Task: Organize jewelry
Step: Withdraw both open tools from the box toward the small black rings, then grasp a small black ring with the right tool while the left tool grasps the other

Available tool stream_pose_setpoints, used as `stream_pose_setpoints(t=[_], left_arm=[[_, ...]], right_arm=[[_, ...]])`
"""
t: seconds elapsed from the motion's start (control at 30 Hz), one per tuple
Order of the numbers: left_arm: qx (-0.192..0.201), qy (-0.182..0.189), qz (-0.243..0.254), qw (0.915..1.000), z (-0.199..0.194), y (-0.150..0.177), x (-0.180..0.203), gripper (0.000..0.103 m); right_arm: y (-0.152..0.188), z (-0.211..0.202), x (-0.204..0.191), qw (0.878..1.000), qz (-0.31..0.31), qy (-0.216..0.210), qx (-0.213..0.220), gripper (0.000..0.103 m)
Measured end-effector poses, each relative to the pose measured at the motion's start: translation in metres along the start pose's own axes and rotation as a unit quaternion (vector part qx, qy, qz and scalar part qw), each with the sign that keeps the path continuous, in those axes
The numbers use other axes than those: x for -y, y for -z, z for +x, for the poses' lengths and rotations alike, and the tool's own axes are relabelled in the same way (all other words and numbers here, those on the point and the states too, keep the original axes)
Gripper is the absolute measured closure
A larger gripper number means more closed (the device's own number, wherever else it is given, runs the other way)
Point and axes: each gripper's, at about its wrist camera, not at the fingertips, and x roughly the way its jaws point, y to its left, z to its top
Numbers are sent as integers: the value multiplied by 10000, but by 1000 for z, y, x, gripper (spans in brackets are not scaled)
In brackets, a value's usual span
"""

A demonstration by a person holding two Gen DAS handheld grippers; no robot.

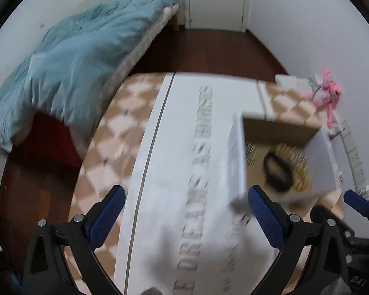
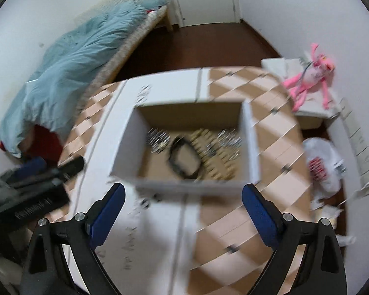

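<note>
Grey capitals run along the white cloth (image 1: 184, 162), blurred; "DREAM" is just readable, the rest is too smeared.

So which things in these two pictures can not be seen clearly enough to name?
- Jewelry in the box: shiny and gold pieces are motion-blurred in both wrist views, so types stay unclear.
- Black loop: blurred; bracelet or band, cannot tell.
- Grey lettering on the white cloth: smeared in the left wrist view.
- Both tools, left and right, are open and hold nothing.

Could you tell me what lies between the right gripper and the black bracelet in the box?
In the right wrist view, only the box's near white wall separates the right gripper from the black bracelet.
</note>
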Motion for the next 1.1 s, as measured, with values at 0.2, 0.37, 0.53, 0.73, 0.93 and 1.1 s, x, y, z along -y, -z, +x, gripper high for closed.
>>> stream_pose_setpoints(t=[0.2,0.37,0.53,0.73,0.93,1.1], left_arm=[[-461,-287,20,9985,42,42,-19,1],[-596,-355,-54,9976,59,52,-31,1],[-642,-351,-120,9973,66,55,-39,1],[-663,-333,-145,9971,69,56,-44,1],[-606,-294,-85,9977,65,54,-40,1],[-466,-89,65,9989,54,52,-21,1]], right_arm=[[31,44,-14,9994,89,-227,-228,46],[38,69,-21,9993,89,-201,-291,46],[37,84,-32,9995,-15,-2,-301,46],[35,91,-44,9989,-228,316,-249,68],[37,90,-52,9980,-412,405,-256,92],[41,64,-26,9997,-22,194,-125,92]])
